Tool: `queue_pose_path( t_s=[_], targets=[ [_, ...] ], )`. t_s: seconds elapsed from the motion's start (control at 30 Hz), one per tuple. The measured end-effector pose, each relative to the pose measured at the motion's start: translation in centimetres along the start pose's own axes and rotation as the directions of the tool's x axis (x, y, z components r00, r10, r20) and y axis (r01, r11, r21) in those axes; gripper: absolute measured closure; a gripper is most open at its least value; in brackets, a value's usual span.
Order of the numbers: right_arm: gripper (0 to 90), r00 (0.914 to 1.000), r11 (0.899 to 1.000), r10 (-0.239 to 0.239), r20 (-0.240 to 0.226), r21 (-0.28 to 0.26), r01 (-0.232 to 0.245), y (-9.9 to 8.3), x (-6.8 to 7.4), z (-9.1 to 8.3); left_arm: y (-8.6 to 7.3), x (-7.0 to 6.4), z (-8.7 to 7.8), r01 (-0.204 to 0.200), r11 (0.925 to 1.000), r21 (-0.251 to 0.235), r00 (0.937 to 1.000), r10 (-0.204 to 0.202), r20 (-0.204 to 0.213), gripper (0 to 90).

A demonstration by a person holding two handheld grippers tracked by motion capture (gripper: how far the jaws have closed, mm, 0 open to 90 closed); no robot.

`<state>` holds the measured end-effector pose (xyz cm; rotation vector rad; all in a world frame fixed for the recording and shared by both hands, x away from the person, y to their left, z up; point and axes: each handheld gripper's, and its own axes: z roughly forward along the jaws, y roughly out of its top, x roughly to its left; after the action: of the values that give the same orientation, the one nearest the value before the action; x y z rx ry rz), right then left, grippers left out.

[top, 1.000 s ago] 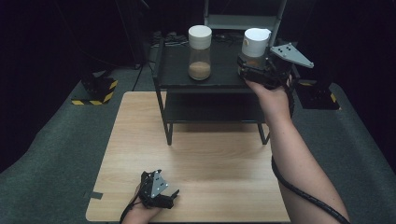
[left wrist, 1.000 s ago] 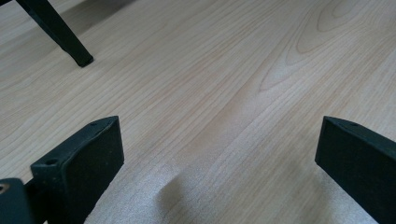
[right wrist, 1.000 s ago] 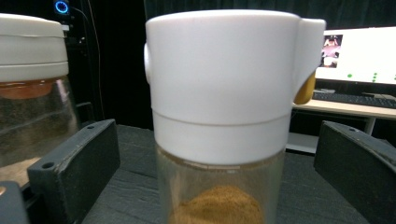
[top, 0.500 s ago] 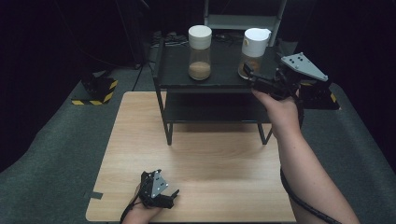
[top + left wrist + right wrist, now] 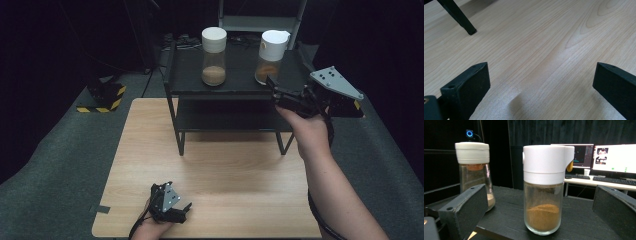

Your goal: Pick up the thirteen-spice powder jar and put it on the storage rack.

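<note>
The landmark here is the black shelf (image 5: 235, 82) that stands at the far end of the wooden counter (image 5: 220, 170). Two glass shakers stand upright on its top board, well apart from each other. The one with the spouted white cap (image 5: 271, 57) sits toward the right end of the shelf; it holds a low heap of orange-brown powder. The other shaker (image 5: 214, 56), with a plain round white cap and a paler powder, stands nearer the shelf's middle.

The right claw (image 5: 272, 86) hovers just off the shelf's front right edge, at the level of the top board, with its jaws spread wide and nothing between them. In the right gripper view the spouted shaker (image 5: 544, 187) stands centred in the gap between the two jaws but beyond their tips, untouched. The left claw (image 5: 170, 210) rests far from the shelf, at the near edge of the counter; its jaws are also spread apart and empty, with bare wood below them in the left gripper view.

The step in hand looks like the approach to a grasp on the spouted shaker. The next move probably calls for a level push forward over the shelf board until the jaws flank the glass body below the cap, then a firm closing. The glass is smooth and the shaker is tall, so a low, square grip seems wiser than one on the cap, and the advance should not nudge it over.
</note>
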<state>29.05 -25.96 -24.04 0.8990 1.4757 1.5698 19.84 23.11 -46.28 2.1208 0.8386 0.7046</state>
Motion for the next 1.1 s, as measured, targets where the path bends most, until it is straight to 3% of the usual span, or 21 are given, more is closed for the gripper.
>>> queue_pose_path(
  t_s=[0.5, 1.1],
  targets=[
    [0.0, 0.9991, 1.0, -0.024, -0.036, -0.021, 0.024, -1.6, 0.0, -3.2, 0.0, 0.1, 0.0, 0.0, 1.0, 0.003, 1.0, 0.0, 0.0, 1.4],
    [0.0, 0.9955, 0.997, -0.078, -0.053, 0.0, 0.078, -6.1, 1.2, -6.4, -0.3, 0.3, -0.1, 0.015, 0.9998, -0.014, 0.9998, -0.015, 0.01, 1.4]
  ],
)
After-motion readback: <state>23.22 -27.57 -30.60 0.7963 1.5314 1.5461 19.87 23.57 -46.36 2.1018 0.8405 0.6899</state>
